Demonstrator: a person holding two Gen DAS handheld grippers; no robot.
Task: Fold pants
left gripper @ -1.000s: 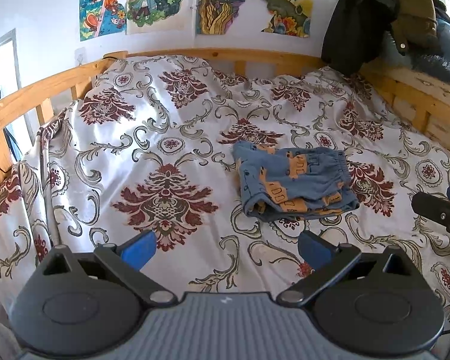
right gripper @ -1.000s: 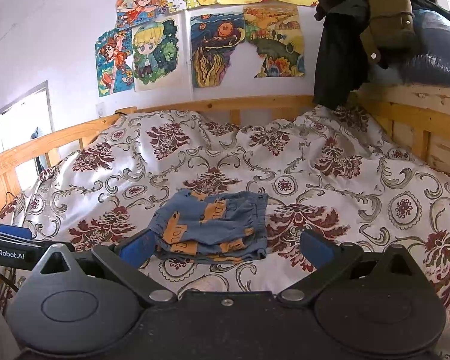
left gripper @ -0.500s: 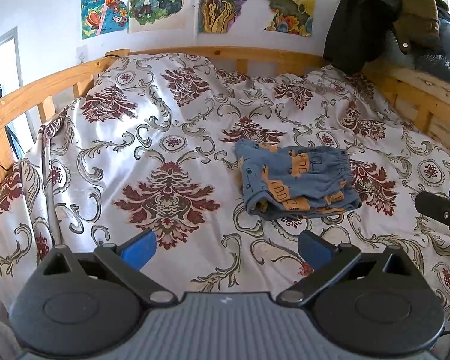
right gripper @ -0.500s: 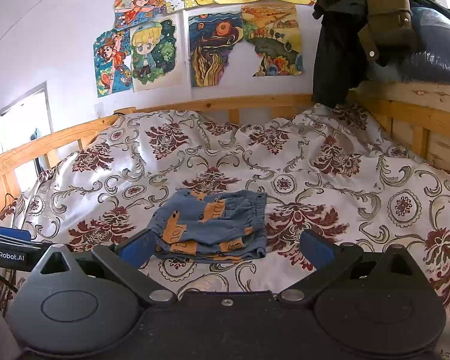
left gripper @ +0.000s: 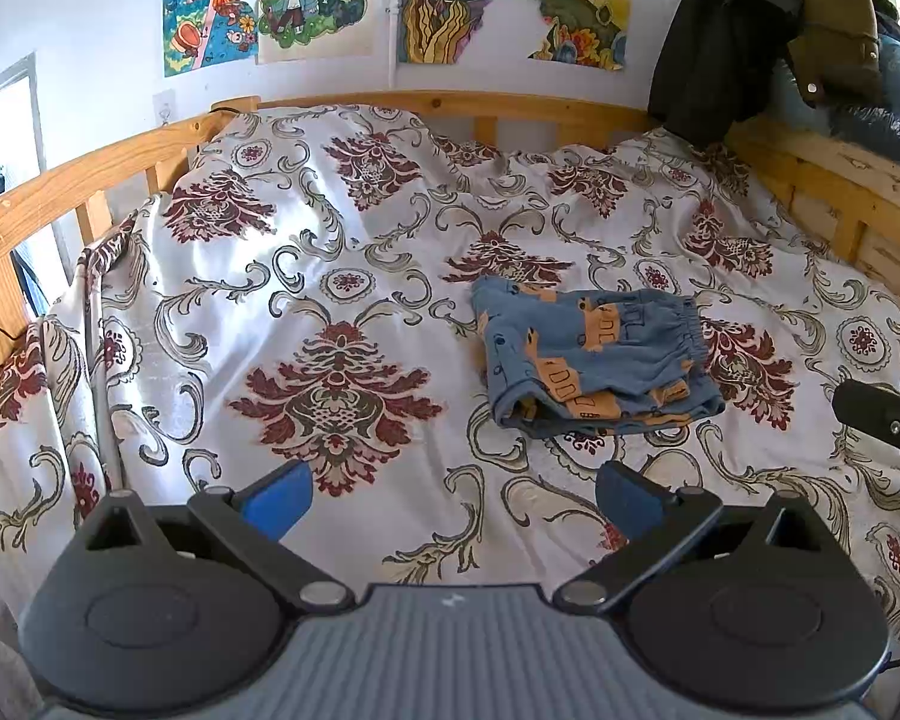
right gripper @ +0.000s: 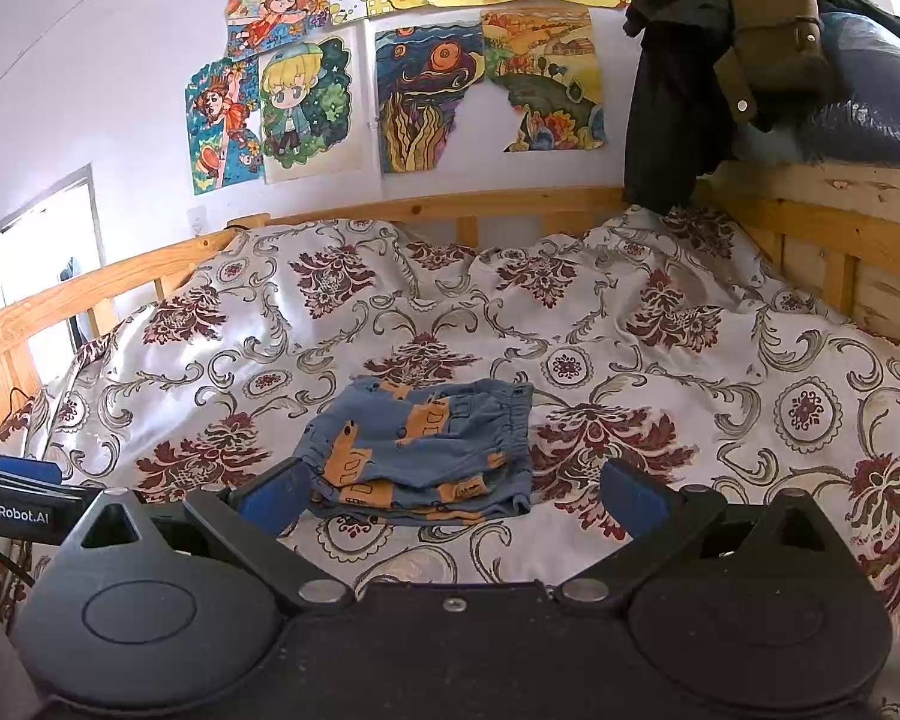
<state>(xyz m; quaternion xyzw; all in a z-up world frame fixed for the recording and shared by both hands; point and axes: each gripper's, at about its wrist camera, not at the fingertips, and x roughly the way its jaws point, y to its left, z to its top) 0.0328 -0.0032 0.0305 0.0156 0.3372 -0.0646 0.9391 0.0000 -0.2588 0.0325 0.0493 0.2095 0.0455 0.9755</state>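
On the bed, the pants (left gripper: 594, 354) sit folded into a small blue bundle with orange prints, lying flat on the flowery cover (left gripper: 330, 300) around mid-bed. Left tool (left gripper: 453, 489) hangs over bare cover, fingers wide apart, holding nothing, pants ahead and off to its right. Right tool (right gripper: 450, 492) is spread just as wide and empty too, pants just beyond its left finger (right gripper: 270, 495). Wood rail (right gripper: 450, 204) runs behind, drawings (right gripper: 354, 102) on the wall, dark clothes (right gripper: 720, 60) piled at the right.
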